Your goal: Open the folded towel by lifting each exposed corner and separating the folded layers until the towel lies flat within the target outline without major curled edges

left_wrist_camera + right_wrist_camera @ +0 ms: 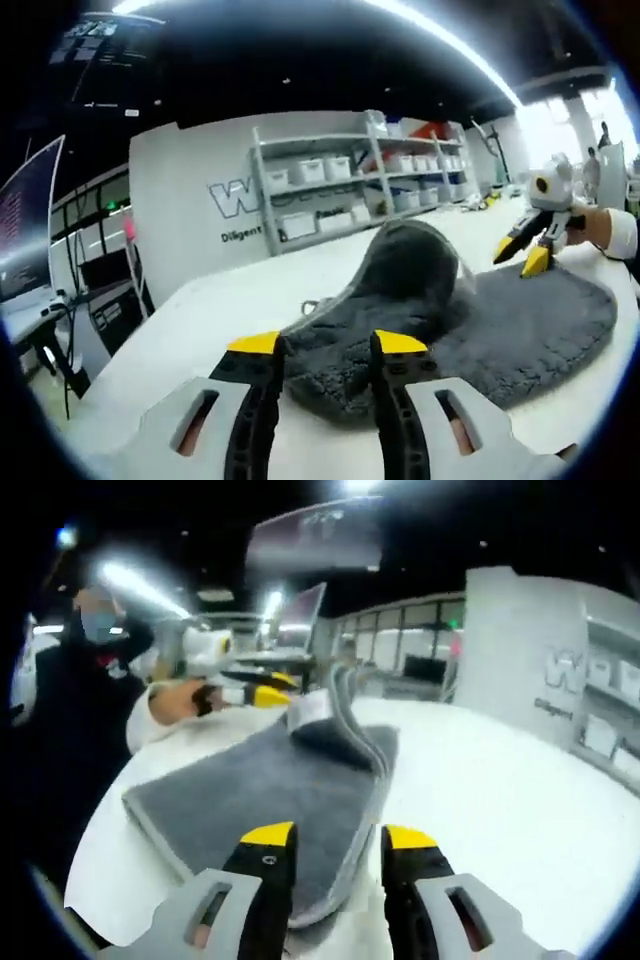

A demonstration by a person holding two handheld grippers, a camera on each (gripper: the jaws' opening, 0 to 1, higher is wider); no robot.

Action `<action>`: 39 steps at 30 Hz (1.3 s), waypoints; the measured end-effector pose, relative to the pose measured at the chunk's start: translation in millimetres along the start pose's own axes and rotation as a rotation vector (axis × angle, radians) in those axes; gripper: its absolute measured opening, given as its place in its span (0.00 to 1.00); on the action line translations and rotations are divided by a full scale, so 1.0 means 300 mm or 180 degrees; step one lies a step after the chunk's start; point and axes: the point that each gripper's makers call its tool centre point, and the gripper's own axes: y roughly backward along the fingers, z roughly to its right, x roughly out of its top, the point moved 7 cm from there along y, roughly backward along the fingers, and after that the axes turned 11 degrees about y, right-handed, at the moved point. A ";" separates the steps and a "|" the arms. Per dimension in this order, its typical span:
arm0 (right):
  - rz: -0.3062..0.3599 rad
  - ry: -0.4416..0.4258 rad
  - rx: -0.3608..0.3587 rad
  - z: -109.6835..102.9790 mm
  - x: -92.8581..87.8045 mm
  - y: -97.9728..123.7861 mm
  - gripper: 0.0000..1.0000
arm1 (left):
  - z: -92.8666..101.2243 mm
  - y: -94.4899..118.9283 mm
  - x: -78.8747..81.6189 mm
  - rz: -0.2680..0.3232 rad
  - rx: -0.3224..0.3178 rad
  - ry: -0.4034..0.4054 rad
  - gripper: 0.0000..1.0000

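Both grippers are gripping the grey towel (520, 330) on the white tabletop (500, 790) — left gripper (325, 350) lifting one corner (towel humping up), right gripper (335, 842) clamping its edge.

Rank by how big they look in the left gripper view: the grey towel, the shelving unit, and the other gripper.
1. Grey towel, largest.
2. Shelving unit, though it stands far back, so its true size is unsure.
3. Right gripper, smallest.
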 end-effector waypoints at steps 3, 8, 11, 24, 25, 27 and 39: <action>-0.0082 -0.0312 0.0052 -0.005 -0.024 -0.002 0.32 | 0.000 -0.006 -0.013 -0.0072 -0.0051 0.0084 0.40; -0.0063 -0.0517 0.0138 -0.019 -0.034 -0.004 0.29 | -0.002 -0.011 -0.042 -0.0256 -0.0031 0.0159 0.42; -0.0079 -0.0612 0.0189 -0.035 -0.037 -0.005 0.26 | -0.001 -0.015 -0.054 -0.0337 -0.0058 0.0223 0.44; -0.0174 -0.1170 0.0342 -0.069 -0.037 -0.006 0.12 | 0.033 0.016 -0.057 -0.0436 0.0108 -0.0131 0.26; -0.0177 -0.1181 0.0347 -0.072 -0.037 -0.005 0.12 | 0.053 0.024 -0.061 -0.0456 0.0124 -0.0165 0.24; -0.0194 -0.1236 0.0398 -0.079 -0.036 -0.002 0.11 | 0.052 0.020 -0.064 -0.0476 0.0082 -0.0092 0.23; -0.0246 -0.1253 0.0697 -0.132 -0.022 0.003 0.08 | 0.045 0.022 -0.059 -0.0472 0.0101 -0.0137 0.21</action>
